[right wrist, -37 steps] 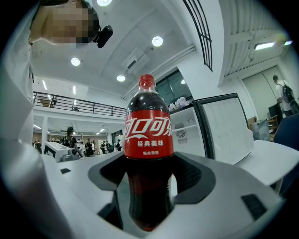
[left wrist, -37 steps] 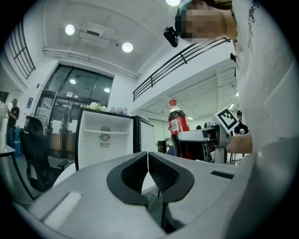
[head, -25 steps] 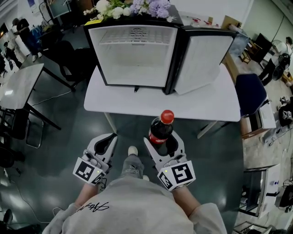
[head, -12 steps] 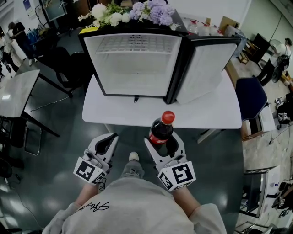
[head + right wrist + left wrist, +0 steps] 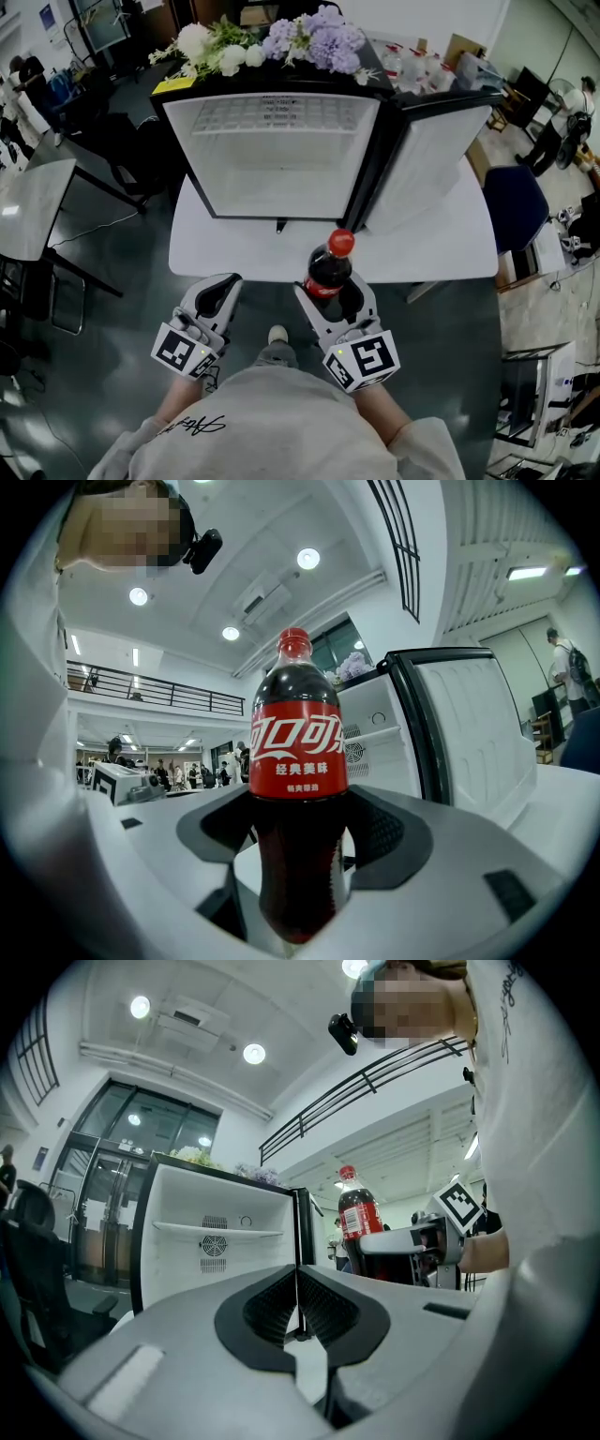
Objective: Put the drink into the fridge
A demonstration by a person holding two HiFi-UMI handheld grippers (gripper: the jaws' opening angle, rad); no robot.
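A cola bottle (image 5: 328, 272) with a red cap and red label (image 5: 297, 745) stands upright between the jaws of my right gripper (image 5: 336, 302), which is shut on it just short of the white table's (image 5: 234, 255) near edge. The small black fridge (image 5: 272, 141) sits on that table with its door (image 5: 422, 159) swung open to the right; its white inside (image 5: 211, 1241) holds one wire shelf and no goods. My left gripper (image 5: 214, 298) hangs beside the right one, jaws pressed together with nothing in them (image 5: 297, 1312). The bottle (image 5: 356, 1211) also shows in the left gripper view.
Flowers (image 5: 272, 37) lie on top of the fridge. A second table (image 5: 33, 202) and a black chair (image 5: 127, 141) stand to the left, a blue chair (image 5: 514, 202) and shelving to the right. People stand at the room's edges.
The table and fridge have drawn closer in the head view; the bottle now overlaps the table's near edge. Both grippers keep their pose and hold.
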